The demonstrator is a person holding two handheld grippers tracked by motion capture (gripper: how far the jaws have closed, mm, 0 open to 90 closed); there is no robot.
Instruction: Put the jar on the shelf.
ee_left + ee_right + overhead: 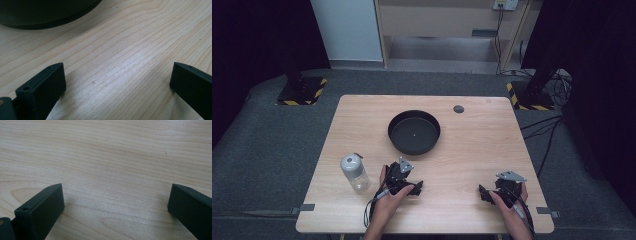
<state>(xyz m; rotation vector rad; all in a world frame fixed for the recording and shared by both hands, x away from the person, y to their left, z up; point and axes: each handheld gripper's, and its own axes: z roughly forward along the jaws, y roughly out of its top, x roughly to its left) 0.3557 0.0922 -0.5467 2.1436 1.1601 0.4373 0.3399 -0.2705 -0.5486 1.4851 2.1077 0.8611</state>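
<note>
The clear jar (355, 173) with a grey lid is seen standing upright on the wooden table (472, 150), just beside the left gripper (404, 182), untouched. That gripper's jaws are spread wide over bare wood, nothing between them. The black round tray (414, 132) lies near, farther up the table. The right gripper (499, 192), well apart, is likewise held with jaws released and empty.

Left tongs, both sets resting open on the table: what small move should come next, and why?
Probably swing the left tongs toward the clear bottle standing upright just beside that hand. Their jaws stand wide apart with bare table between them, so nothing is held. The bottle is the nearest loose thing, and the black round tray beyond sits empty. The right tongs lie farther off, also open.
</note>
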